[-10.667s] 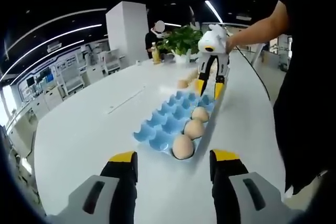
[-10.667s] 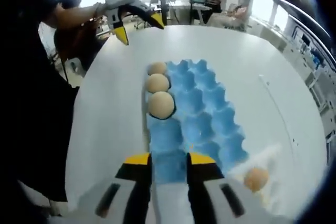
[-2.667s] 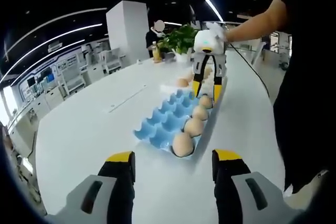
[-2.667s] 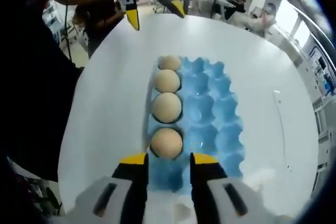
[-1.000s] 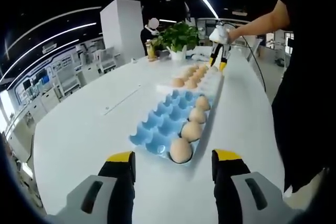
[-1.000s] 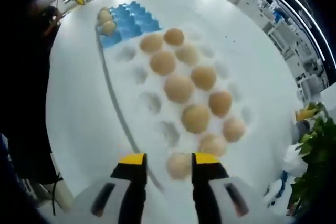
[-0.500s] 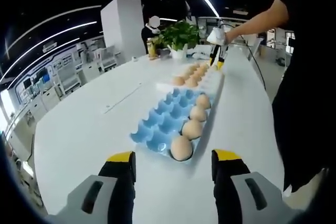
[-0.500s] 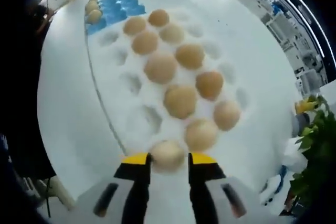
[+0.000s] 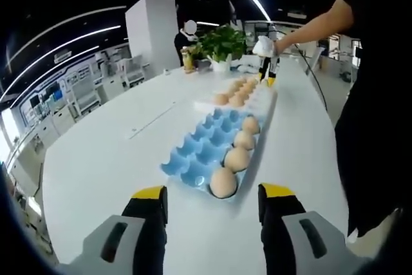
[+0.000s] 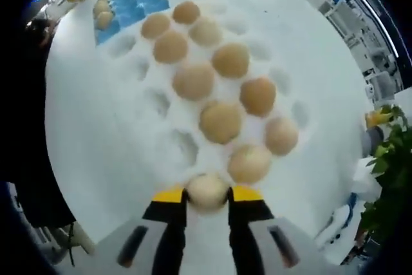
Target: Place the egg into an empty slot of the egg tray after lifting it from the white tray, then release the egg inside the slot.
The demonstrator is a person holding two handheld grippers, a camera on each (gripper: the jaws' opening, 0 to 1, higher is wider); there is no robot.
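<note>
Right gripper view looks down on the white tray [image 10: 129, 114], where the right tongs [image 10: 207, 196] pinch one egg [image 10: 206, 191] at the tray's near edge, a yellow tip pressed against each side of it. Nine more eggs sit in the white tray beyond it: two in the far row, then two, two, two and one nearer, so ten in all with the pinched one. Several hollows on the left side of the tray have no egg. At the far left lies the blue egg tray [image 10: 132, 1] with two eggs of its row visible.

Left gripper view shows the left tongs [image 9: 212, 199] spread wide above the white tabletop [image 9: 103, 159], holding nothing. Just beyond them the blue egg tray [image 9: 199, 149] carries four eggs in its right row; its other slots are bare. Farther off the right tongs [image 9: 265, 80] hang over the white tray's far end, beside a potted plant [image 9: 222, 46].
</note>
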